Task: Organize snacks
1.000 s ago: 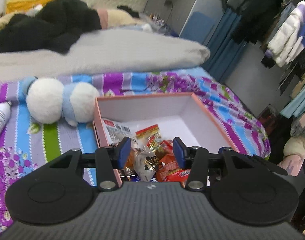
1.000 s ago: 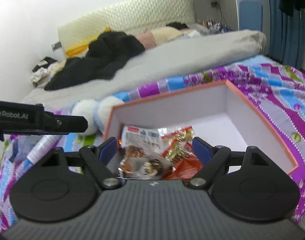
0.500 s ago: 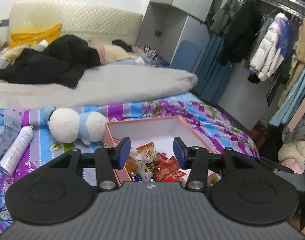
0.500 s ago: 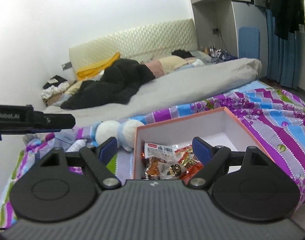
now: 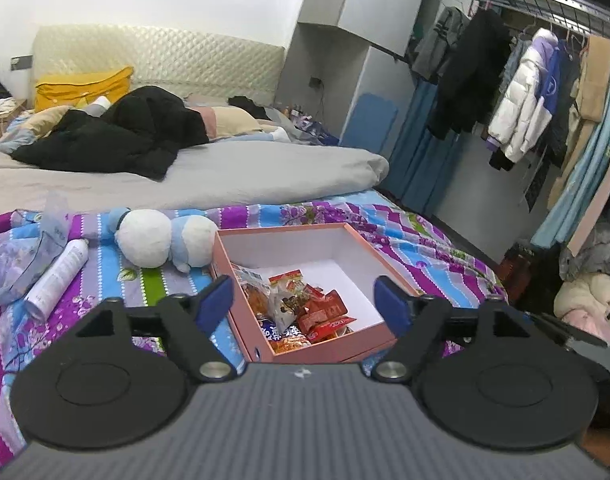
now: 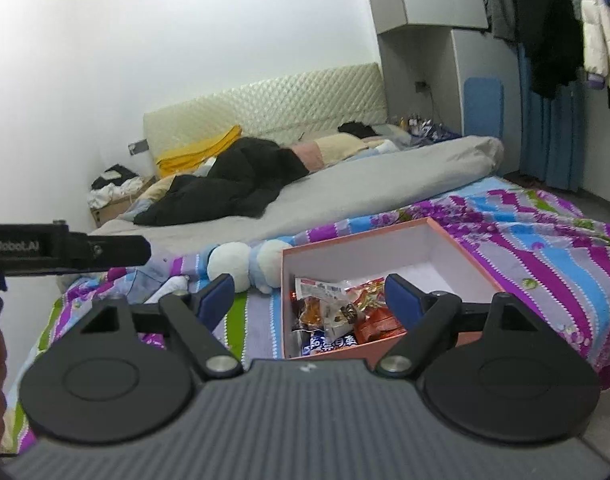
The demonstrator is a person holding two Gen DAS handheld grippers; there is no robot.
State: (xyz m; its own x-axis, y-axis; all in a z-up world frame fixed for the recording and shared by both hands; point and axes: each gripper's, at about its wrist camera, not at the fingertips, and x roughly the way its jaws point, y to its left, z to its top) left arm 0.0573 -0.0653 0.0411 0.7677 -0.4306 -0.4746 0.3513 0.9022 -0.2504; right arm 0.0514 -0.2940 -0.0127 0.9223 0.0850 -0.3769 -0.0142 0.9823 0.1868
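Note:
A pink-orange box (image 5: 345, 350) with a white inside lies on the striped bedspread, also in the right wrist view as the box (image 6: 445, 236). Several snack packets (image 5: 301, 308) are heaped in its near corner, and the same snack packets (image 6: 337, 312) show from the right. My left gripper (image 5: 305, 300) hangs above and short of the box, its jaws opening, with nothing between them. My right gripper (image 6: 309, 294) is open and empty, also back from the box. The left gripper's body (image 6: 65, 250) juts in at the left of the right wrist view.
A white and blue plush toy (image 5: 165, 240) lies against the box's far left corner. A white spray can (image 5: 59, 274) and a clear plastic bag (image 5: 21, 256) lie at the left. Grey duvet (image 5: 225, 176) and dark clothes (image 5: 121, 140) behind; a clothes rack (image 5: 545, 92) at the right.
Both grippers have pulled back and risen away from the box, which now looks smaller. The left gripper's jaws have spread much wider. The right jaws kept the same width.

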